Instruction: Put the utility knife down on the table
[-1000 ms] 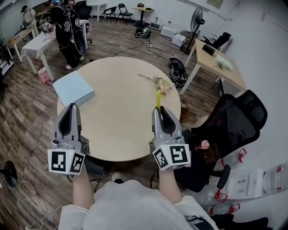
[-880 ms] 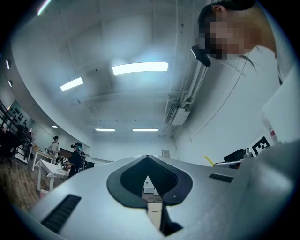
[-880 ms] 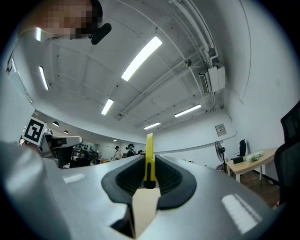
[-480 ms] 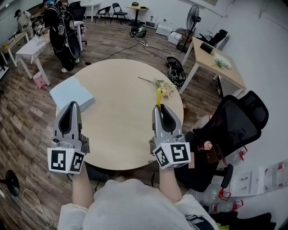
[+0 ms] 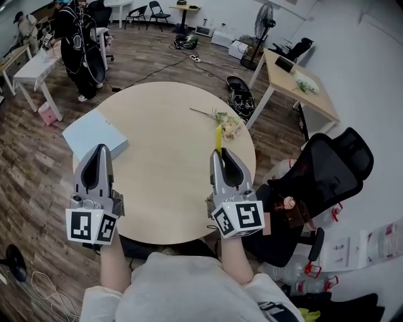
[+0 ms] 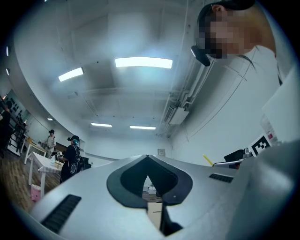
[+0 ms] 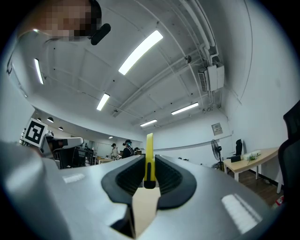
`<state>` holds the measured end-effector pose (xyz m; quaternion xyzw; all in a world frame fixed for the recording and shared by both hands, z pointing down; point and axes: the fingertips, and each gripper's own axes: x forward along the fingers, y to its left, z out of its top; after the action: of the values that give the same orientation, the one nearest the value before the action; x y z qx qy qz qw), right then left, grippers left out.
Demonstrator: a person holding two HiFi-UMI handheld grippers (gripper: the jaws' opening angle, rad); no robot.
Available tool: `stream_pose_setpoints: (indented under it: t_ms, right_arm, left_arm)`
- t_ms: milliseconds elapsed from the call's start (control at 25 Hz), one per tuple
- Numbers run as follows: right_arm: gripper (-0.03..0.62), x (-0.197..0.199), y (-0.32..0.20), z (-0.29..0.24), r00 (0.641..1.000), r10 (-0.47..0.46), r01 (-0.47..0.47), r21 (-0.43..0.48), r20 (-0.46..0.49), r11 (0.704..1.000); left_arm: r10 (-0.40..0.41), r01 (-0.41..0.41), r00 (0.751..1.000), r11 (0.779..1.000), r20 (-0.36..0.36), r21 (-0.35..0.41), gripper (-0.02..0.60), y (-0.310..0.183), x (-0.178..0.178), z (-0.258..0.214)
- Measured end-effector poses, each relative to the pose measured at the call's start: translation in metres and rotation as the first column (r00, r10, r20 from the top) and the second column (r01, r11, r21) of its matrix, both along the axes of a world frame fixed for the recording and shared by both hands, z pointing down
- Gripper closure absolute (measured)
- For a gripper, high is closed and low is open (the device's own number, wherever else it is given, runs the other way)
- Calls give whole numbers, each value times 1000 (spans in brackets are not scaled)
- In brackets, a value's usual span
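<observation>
Your right gripper (image 5: 221, 153) is clamped on the utility knife (image 5: 219, 136). Both dark ribbed pads (image 7: 169, 180) press its slim yellow body, which sticks out past the jaw tips. The knife is not on the table yet. You hold it over the near right part of the round table (image 5: 164, 119), tip aimed toward the flower sprig (image 5: 225, 121).

Your left gripper (image 5: 99, 153) has its jaws together, tips touching, nothing between them. It sits over the table's near left edge, just short of the flat box (image 5: 94, 134).

The sprig lies near the far right rim and is the closest thing ahead of the knife. It has a thin stem and pale blossoms. The box is pale blue, rectangular and matte, and lies at the left rim. The tabletop is smooth, light beige, with no gloss.

A black office chair (image 5: 327, 166) stands right of the table, near your right arm. Beyond it is a light wood desk (image 5: 296, 75) on white legs, with a standing fan (image 5: 264, 19) farther back. Dark bags (image 5: 238, 95) and cables lie on the brown plank floor past the table. Far left, a person in dark clothes (image 5: 72, 41) stands by a white table (image 5: 28, 63).

Both grippers have smooth grey shells and black pads. Each carries a cube with black-and-white square markers at the rear.
</observation>
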<state>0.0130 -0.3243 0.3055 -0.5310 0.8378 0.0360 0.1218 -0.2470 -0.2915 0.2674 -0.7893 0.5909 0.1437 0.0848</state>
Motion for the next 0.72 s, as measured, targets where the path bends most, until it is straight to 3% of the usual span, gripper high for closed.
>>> stream_pose_setpoints:
  t_ms: [440, 720]
  right_arm:
    - [520, -17, -63, 23, 994, -104, 100, -87, -41, 991]
    - [520, -34, -109, 70, 976, -205, 186, -213, -71, 959]
  left_arm:
    - [-67, 67, 998, 997, -18, -44, 574, -38, -2, 14]
    - [-132, 131, 991, 987, -11, -90, 574, -56, -1, 34]
